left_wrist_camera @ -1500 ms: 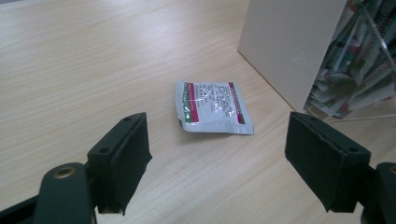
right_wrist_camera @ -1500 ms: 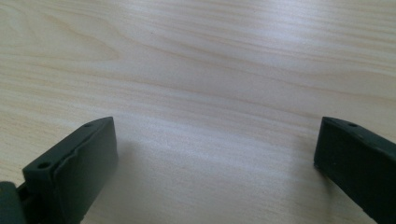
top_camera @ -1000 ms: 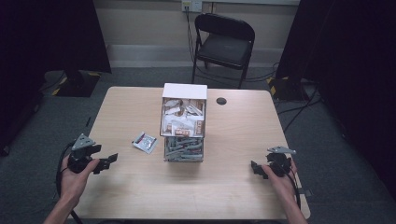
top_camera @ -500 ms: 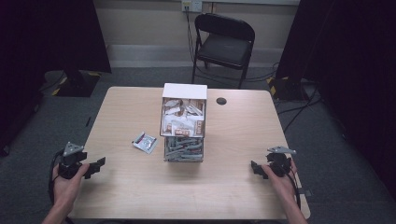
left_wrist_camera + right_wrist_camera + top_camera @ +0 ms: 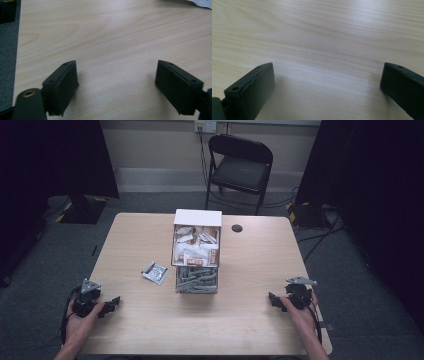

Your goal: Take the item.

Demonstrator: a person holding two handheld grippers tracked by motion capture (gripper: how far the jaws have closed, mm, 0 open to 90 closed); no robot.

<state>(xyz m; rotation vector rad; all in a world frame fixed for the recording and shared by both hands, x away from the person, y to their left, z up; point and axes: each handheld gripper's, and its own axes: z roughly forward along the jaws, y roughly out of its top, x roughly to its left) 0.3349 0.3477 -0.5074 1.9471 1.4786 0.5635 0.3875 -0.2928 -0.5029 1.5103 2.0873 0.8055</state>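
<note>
A white box (image 5: pixel 196 240) stuffed with small packets stands in the middle of the wooden table (image 5: pixel 140 240), on top of a clear container (image 5: pixel 196 280) of grey items. One loose packet (image 5: pixel 155 272) lies on the wood to its left; a corner of the packet (image 5: pixel 201 2) reaches the top right of the left gripper view. My left gripper (image 5: pixel 111 304) rests near the front left edge, open and holding nothing, as does the left gripper (image 5: pixel 117 85) over bare wood. My right gripper (image 5: pixel 274 301) sits near the front right edge, open; the right gripper (image 5: pixel 327 87) has only tabletop between its jaws.
A small black round cap (image 5: pixel 237 228) sits on the table behind the box to the right. A black folding chair (image 5: pixel 240 167) stands beyond the far edge. Dark curtains and cables line both sides of the carpeted floor.
My left gripper pulled back toward the front left corner of the table, then eased slightly inward. The right gripper stayed where it was.
</note>
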